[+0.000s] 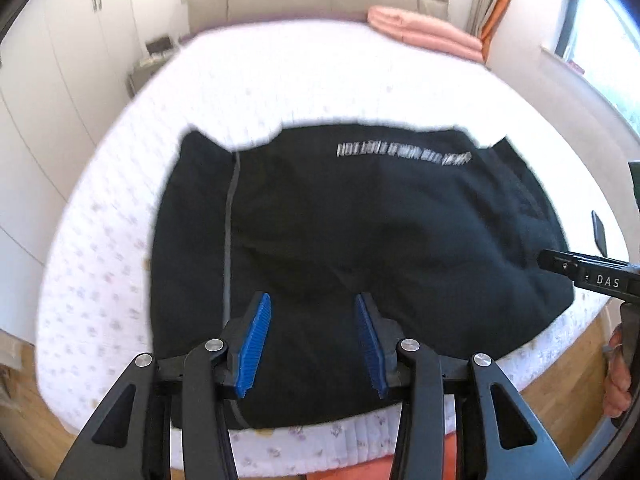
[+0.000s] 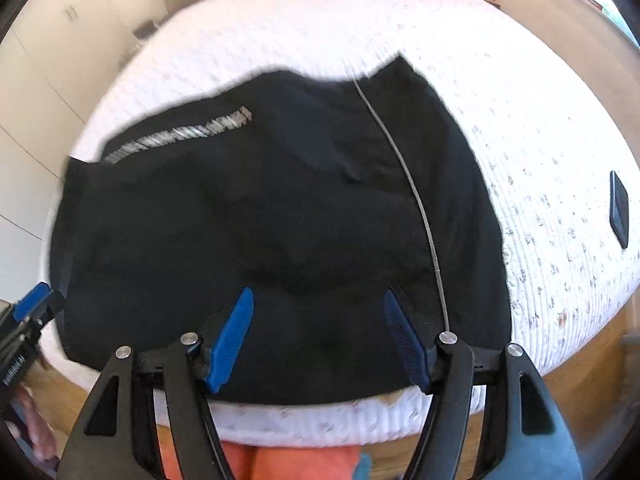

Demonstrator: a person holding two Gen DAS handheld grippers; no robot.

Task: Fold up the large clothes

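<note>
Blue-padded jaws of the left gripper (image 1: 314, 344) stand wide apart at the bottom of the frame, holding nothing, over the near hem of the black garment (image 1: 360, 248). Likewise the right gripper (image 2: 320, 340) gapes wide and empty. That garment lies spread on the white bed (image 1: 300, 80), mid-frame; a dark phone (image 2: 619, 209) rests at right.
</note>
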